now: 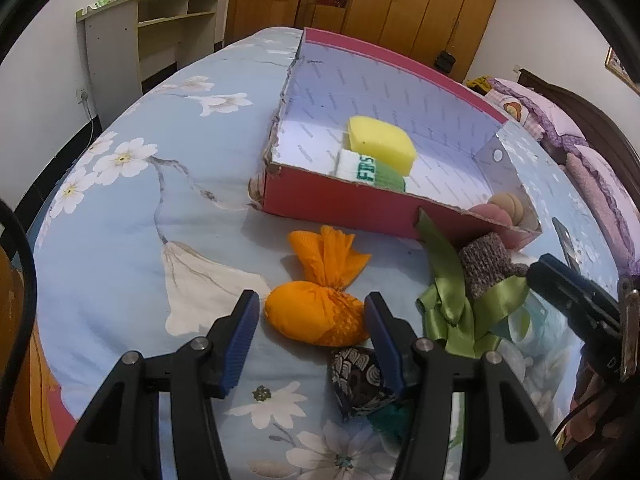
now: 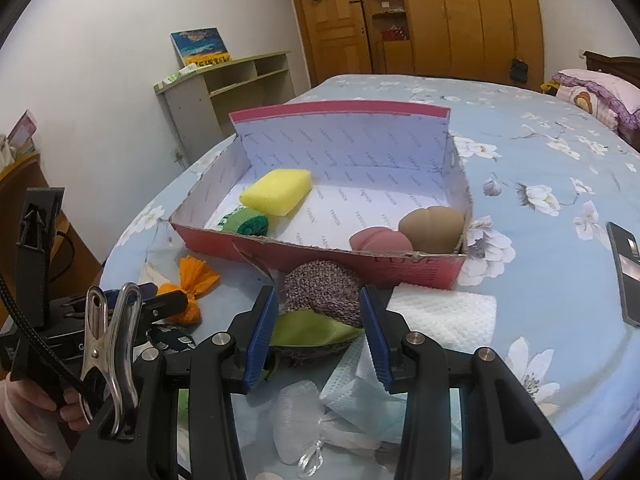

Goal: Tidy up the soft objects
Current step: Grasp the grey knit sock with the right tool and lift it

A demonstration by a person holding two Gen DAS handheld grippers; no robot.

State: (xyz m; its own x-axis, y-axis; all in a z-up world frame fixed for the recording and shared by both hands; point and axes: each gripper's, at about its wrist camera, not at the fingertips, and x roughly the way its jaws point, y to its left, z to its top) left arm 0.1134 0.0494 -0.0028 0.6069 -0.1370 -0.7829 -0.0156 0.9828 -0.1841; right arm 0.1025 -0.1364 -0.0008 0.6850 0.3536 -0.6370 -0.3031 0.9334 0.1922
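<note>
An orange cloth pouch point(image 1: 316, 316) with a tied top lies on the bed, between the blue pads of my left gripper point(image 1: 311, 302). The jaws straddle it, open, with a sliver of gap at the left pad. A brown knitted sock point(image 2: 324, 292) rests on a green ribbon point(image 2: 312, 330) just in front of the red box point(image 2: 420, 272). My right gripper point(image 2: 318, 296) stands open around its near end. The box holds a yellow sponge point(image 2: 278, 192), a green-and-white rolled sock point(image 2: 246, 222), a pink squishy point(image 2: 380, 240) and a tan squishy point(image 2: 432, 228).
A dark patterned pouch point(image 1: 356, 380) lies under my left gripper's right finger. Near my right gripper lie a white paper towel point(image 2: 444, 316), a pale blue face mask point(image 2: 352, 376) and a white mesh pouch point(image 2: 304, 420). A phone point(image 2: 624, 272) lies to the right. Pillows point(image 1: 560, 120) are beyond the box.
</note>
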